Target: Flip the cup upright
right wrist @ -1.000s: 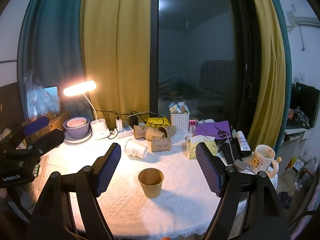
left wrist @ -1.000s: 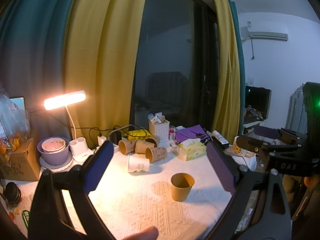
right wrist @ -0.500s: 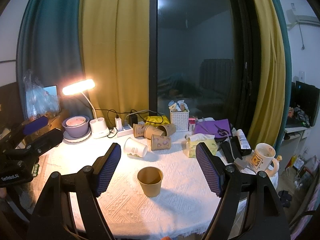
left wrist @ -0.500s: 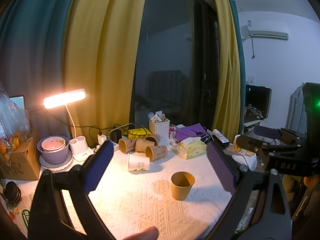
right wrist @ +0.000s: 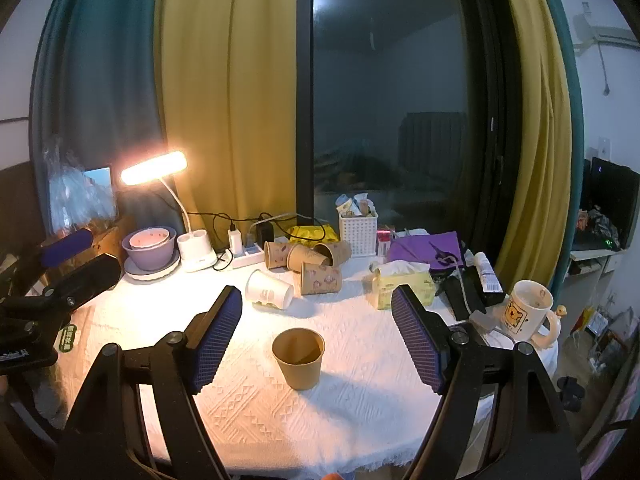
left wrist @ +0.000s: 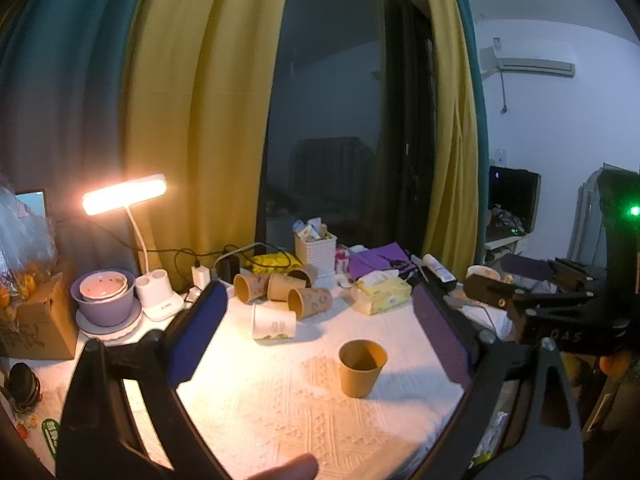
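Observation:
A brown paper cup (left wrist: 362,368) stands upright, mouth up, on the white tablecloth (left wrist: 260,400); it also shows in the right wrist view (right wrist: 299,358). My left gripper (left wrist: 320,336) is open and empty, held back from the cup. My right gripper (right wrist: 316,340) is open and empty, with the cup seen between its blue pads, farther out on the table. The right gripper shows at the right of the left wrist view (left wrist: 540,296). The left gripper shows at the left of the right wrist view (right wrist: 68,276).
A white cup (right wrist: 269,290) and several patterned brown cups (right wrist: 308,258) lie on their sides behind. A lit desk lamp (right wrist: 154,168), purple bowl (right wrist: 150,248), white basket (right wrist: 358,232), tissue pack (right wrist: 404,284) and bear mug (right wrist: 526,314) stand around the table's back and right.
Both views have shifted only slightly; the cup sits a touch lower in the left wrist view. Both grippers stay open and empty.

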`<state>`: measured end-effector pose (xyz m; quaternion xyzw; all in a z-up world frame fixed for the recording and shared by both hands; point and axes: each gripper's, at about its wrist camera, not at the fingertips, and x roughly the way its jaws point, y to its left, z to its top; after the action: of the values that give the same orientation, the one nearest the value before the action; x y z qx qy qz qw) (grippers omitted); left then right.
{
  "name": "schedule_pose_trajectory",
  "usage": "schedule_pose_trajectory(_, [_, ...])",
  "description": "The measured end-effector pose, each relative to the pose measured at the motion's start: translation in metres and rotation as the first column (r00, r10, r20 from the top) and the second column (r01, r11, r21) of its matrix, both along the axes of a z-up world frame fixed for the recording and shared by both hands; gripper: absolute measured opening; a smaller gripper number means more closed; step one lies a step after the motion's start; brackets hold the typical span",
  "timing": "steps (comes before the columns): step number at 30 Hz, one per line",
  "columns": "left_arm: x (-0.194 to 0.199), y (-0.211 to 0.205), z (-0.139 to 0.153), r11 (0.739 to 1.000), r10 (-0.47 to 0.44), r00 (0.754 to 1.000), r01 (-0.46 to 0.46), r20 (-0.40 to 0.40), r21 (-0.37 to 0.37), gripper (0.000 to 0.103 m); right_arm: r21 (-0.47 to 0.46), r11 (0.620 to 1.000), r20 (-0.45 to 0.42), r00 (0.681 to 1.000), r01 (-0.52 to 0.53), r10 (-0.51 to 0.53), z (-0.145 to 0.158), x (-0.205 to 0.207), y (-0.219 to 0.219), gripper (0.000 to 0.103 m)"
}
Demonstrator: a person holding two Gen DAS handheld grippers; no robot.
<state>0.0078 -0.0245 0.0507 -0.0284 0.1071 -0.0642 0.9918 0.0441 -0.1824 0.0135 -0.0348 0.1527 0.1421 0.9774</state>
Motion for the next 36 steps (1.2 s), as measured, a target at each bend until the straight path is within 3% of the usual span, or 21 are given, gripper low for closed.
schedule_pose_trajectory(36, [0.0025,-0.0022,-0.0071,1.000,-0.002,1.000,0.002,-0.021,0.003,0.095,0.000,1.000,-0.010,1.000,0.002,-0.002,-0.0053,0.0018,0.0025,0.080])
